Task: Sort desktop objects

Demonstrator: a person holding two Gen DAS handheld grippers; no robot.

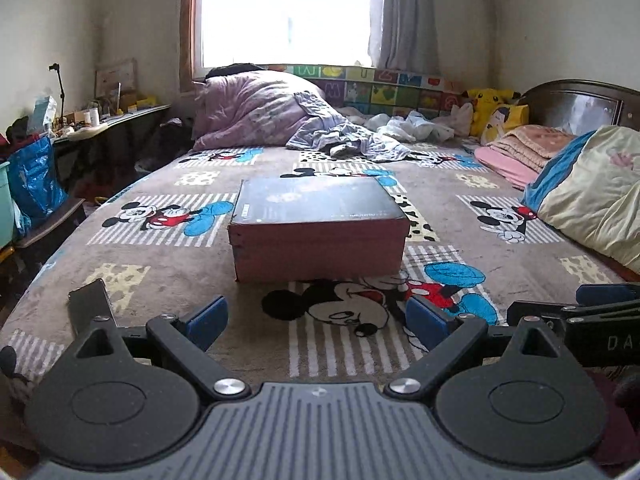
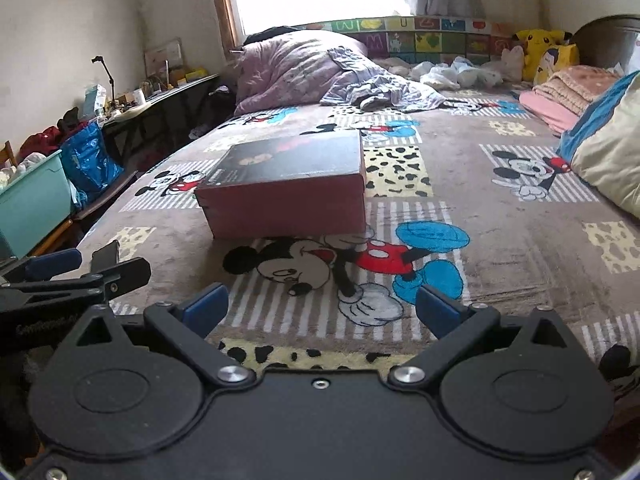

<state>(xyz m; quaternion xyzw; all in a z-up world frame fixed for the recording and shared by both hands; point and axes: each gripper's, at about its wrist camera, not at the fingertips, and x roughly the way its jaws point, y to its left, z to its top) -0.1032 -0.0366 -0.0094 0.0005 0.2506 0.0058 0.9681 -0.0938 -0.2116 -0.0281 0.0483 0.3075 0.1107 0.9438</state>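
you're at the approach, nothing gripped: left gripper [image 1: 316,320] and right gripper [image 2: 322,308] both have jaws spread, empty. the red box [image 1: 318,226] lies on the blanket [image 1: 500,248] well ahead of both; next move probably calls for closing in.

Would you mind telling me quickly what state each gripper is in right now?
Left gripper: open, holding nothing, low over the bed short of the box.
Right gripper: open, holding nothing.

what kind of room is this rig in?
A lived-in bedroom, most likely: a bed with a Mickey Mouse blanket, a bundled purple duvet under the window, and a Pikachu plush by the headboard.
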